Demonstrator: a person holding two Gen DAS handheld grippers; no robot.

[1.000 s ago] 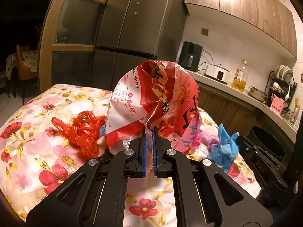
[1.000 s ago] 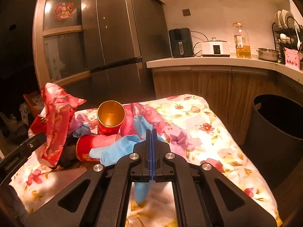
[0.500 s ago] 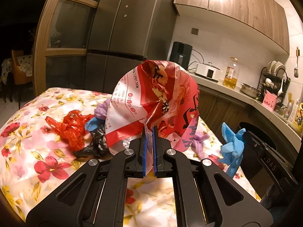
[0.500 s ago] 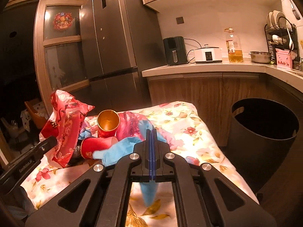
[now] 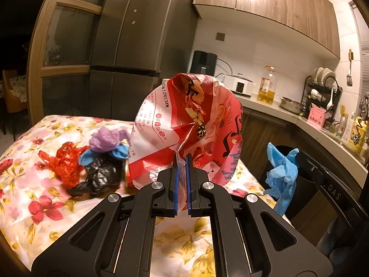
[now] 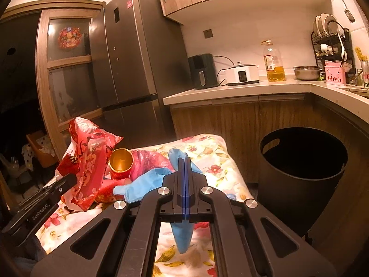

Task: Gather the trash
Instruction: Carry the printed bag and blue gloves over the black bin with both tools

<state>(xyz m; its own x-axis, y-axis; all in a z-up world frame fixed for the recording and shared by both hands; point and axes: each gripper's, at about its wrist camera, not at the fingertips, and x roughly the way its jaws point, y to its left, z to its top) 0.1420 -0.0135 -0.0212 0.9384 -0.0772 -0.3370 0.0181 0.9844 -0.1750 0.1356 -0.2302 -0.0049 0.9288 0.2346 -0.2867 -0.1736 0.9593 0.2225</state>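
Two grippers: left (image 5: 182,159), right (image 6: 185,161). One red snack bag (image 5: 191,124), one blue glove (image 6: 147,184) and one black bin (image 6: 302,173). On the table (image 5: 34,196) there are two red cups, one upright (image 6: 121,162) and one lying down (image 6: 108,190); one red wad (image 5: 63,161), one black wad (image 5: 99,175), one purple wad (image 5: 106,138) and one more blue scrap (image 5: 88,157). On the counter (image 6: 242,91): one oil bottle (image 6: 273,62), one white cooker (image 6: 242,73), one black fryer (image 6: 201,70), one steel bowl (image 6: 305,72) and one dish rack (image 6: 329,43)
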